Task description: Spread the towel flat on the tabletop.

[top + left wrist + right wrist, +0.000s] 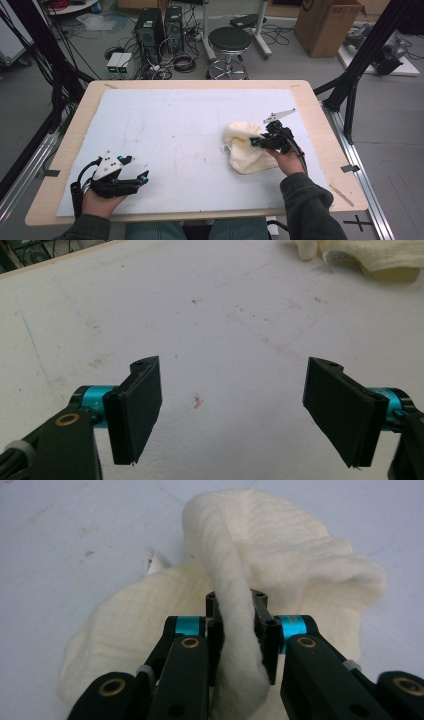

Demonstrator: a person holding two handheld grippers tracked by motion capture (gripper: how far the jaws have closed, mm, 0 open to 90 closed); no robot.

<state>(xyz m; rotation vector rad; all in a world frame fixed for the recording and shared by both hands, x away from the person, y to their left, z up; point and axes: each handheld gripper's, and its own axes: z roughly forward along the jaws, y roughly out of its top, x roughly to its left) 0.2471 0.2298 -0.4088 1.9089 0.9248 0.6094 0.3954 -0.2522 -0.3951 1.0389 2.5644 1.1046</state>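
Note:
A cream cloth (pixel 243 146) lies crumpled on the white board (pixel 175 135), right of centre. My right gripper (pixel 256 142) is shut on a fold of the cream cloth (pixel 280 555), and its pads (pixel 266 635) pinch a raised ridge of the fabric. The rest of the cloth hangs and spreads on the board below. My left gripper (pixel 145 176) rests near the front left of the board with its jaws wide apart. In the left gripper view its fingers (pixel 140 405) have only bare board between them, and the cloth (pixel 370 257) lies far off at the top right.
The wooden table edge (pixel 200 84) frames the white board. Behind the table stand a black stool (pixel 229 42), computer towers (pixel 150 27) with cables, and a cardboard box (pixel 327 22). Black frame legs (pixel 357 60) rise at the right.

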